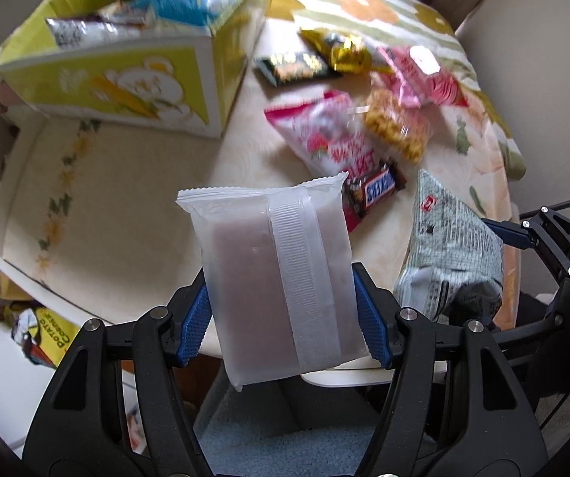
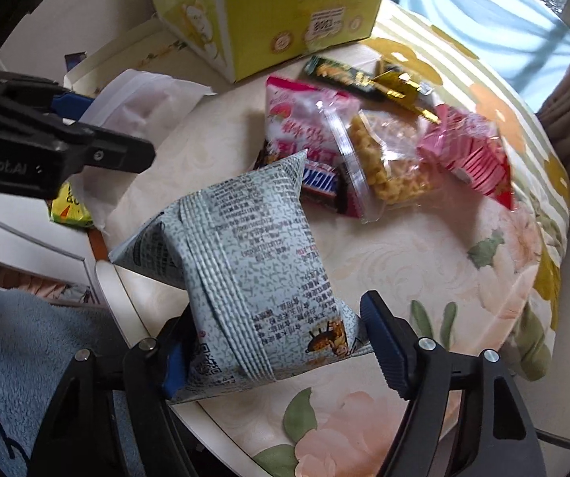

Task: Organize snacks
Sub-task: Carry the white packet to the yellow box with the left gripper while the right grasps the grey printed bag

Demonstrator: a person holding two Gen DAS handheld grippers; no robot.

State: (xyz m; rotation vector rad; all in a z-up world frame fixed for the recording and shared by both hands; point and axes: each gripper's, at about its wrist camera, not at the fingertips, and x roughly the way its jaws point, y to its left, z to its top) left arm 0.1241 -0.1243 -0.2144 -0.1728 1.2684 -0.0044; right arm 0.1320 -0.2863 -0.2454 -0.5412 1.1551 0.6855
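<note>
1. Above the round table, the left gripper clamps a frosted white packet, lifted for boxing.
2. The right gripper squeezes a grey printed bag.
3. At eleven o'clock, the yellow box waits; loose snacks lie at one o'clock.

The right gripper grips a grey printed packet at six o'clock; the yellow box sits at twelve, loose snacks at two.

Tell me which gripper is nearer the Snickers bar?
Right, by a little. The right gripper with its grey printed packet hangs just before the Snickers bar; the left gripper, holding a frosted white packet, sits farther aside.
</note>
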